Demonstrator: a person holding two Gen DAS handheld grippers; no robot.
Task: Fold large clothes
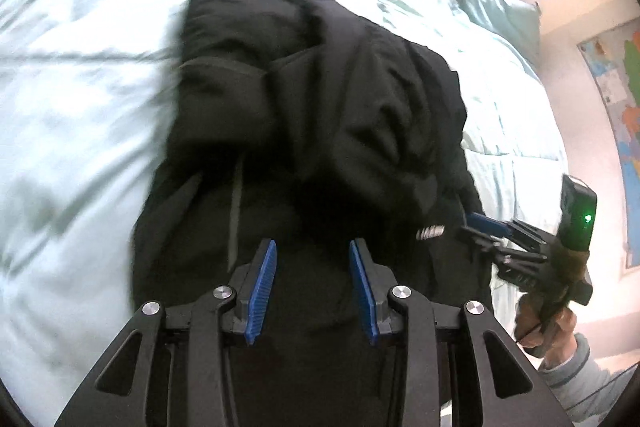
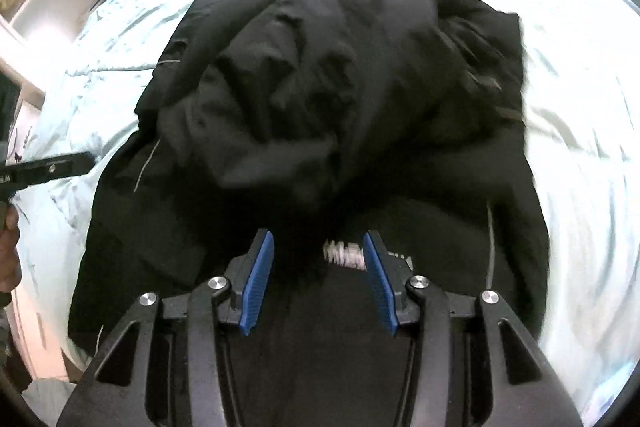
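Dark garment spread on the pale blue bedcover, filling the middle of both wrist views. Upper part doubled over onto the lower body: a bunched, rumpled layer heaped from about twelve o'clock down to the centre, flatter cloth below it toward six o'clock. Small white logo showing on that flatter part, just ahead of the right gripper. Thin pale cords or seams visible at nine o'clock and three o'clock in the right view.

Left gripper hanging over the near hem, blue pads apart at a moderate gap, nothing between them; only flat cloth lying beneath. Right gripper likewise parted to a middling width, empty, logo visible through the gap but not pinched. Seen from the left view at four o'clock, gripped by a hand in a grey sleeve, off the garment's right edge.

Judged by the lie of things: one fold laid, both tongs let go and clear of the fabric. Folded layer uneven, with creases and a lump near the middle, so probably some smoothing wanted. Still a broad bundle, wider than a tidy stack, so likely at least one more fold left, perhaps side to side or bottom hem upward. Sleeves not told apart in the dark mass; cannot say whether tucked in.
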